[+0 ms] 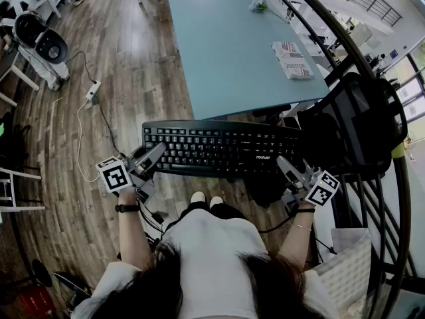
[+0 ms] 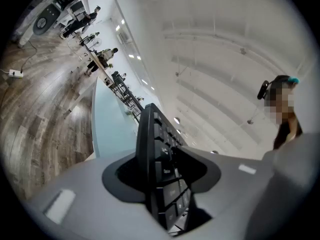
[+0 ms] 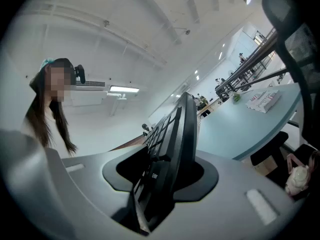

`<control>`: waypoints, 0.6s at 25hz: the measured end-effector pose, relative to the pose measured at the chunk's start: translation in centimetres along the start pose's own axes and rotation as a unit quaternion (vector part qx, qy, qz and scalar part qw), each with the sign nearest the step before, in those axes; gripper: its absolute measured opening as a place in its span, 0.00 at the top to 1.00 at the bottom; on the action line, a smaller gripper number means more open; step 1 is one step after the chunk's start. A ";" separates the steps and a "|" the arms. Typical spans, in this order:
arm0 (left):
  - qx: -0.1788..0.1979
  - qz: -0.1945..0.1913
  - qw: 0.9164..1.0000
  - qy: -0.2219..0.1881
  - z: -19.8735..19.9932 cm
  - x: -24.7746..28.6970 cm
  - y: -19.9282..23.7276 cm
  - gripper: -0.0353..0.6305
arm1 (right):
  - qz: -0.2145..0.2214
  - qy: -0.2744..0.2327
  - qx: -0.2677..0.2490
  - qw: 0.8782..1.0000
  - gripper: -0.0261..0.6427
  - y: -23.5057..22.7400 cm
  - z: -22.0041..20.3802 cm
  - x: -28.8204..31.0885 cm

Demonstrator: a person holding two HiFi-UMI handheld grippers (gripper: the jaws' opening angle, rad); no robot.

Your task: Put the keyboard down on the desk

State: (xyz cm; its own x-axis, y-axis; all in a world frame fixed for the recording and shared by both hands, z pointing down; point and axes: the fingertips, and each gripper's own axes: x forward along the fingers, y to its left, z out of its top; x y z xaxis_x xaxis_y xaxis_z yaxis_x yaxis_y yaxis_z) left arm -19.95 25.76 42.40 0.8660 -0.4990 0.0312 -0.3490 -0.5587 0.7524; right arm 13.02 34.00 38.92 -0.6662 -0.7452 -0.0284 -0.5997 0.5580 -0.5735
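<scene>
Both tongs clamped on the keyboard (image 1: pixel 222 148): left tongs (image 1: pixel 154 157) on its left end, right tongs (image 1: pixel 287 167) on its right end; it hangs roughly level in the air, just short of the table's (image 1: pixel 226 52) near edge; I'd carry it forward past the edge, keep the ends level, lower flat, release both together; near part of table bare; book (image 1: pixel 292 60) far right, well apart; chair (image 1: pixel 362 121) crowds my right side.

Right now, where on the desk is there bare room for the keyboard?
The desk is bare over its near half, from the left edge across to the box on the right edge: widest patch, straight ahead of the keyboard. The left side is bare to the far end. Crowded along the right: box, then a small green item farther back.
</scene>
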 end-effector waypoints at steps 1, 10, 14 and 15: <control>0.001 -0.002 1.000 0.002 0.0 0.2 0.0 0.63 | -0.003 -0.002 0.000 1.000 0.75 0.0 0.0 -0.2; 0.000 -0.005 1.000 0.016 0.0 0.7 -0.2 0.63 | -0.012 -0.008 0.009 1.000 0.75 0.0 -0.1 -0.8; -0.001 0.000 1.000 0.014 -0.5 0.8 -1.1 0.63 | -0.006 -0.008 0.013 1.000 0.75 -0.1 0.0 -1.4; 0.000 0.003 1.000 0.012 -0.5 0.7 -1.3 0.63 | -0.003 -0.007 0.014 1.000 0.75 -0.2 0.1 -1.4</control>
State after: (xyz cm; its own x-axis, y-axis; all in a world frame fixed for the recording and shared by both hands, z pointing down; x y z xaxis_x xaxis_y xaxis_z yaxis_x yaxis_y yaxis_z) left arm -18.68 26.49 41.80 0.8727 -0.4855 0.0514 -0.3534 -0.5555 0.7527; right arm 14.13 34.94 39.03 -0.6563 -0.7536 -0.0355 -0.5910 0.5428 -0.5968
